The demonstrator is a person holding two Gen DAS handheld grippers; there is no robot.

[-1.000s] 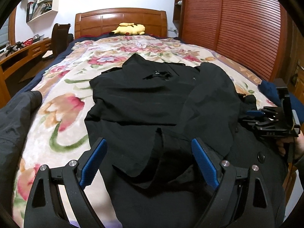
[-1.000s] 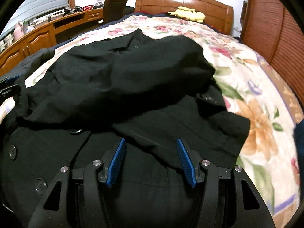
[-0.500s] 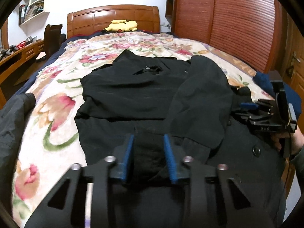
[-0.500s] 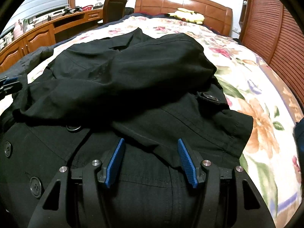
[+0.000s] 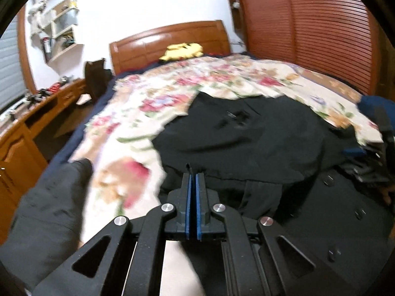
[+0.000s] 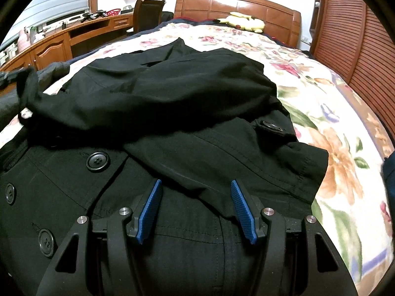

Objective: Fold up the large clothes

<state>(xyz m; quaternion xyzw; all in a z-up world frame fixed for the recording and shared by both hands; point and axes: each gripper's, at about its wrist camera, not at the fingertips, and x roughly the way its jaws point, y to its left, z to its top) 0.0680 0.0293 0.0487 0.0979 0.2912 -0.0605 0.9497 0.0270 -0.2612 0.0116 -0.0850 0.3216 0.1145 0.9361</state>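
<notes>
Left gripper (image 5: 192, 180) clamped on thin edge of black coat (image 6: 172, 103) — right gripper (image 6: 195, 192) half open over coat, gripping nothing.

Coat (image 6: 172, 113) lies on bed (image 6: 333, 128)

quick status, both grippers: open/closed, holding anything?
Left gripper: closed on an edge of the black coat.
Right gripper: open, holding nothing, over the coat.

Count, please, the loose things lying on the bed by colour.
Black coat: 1
Grey garment: 1
Blue cloth: 1
Yellow toy: 1
Total: 4
</notes>
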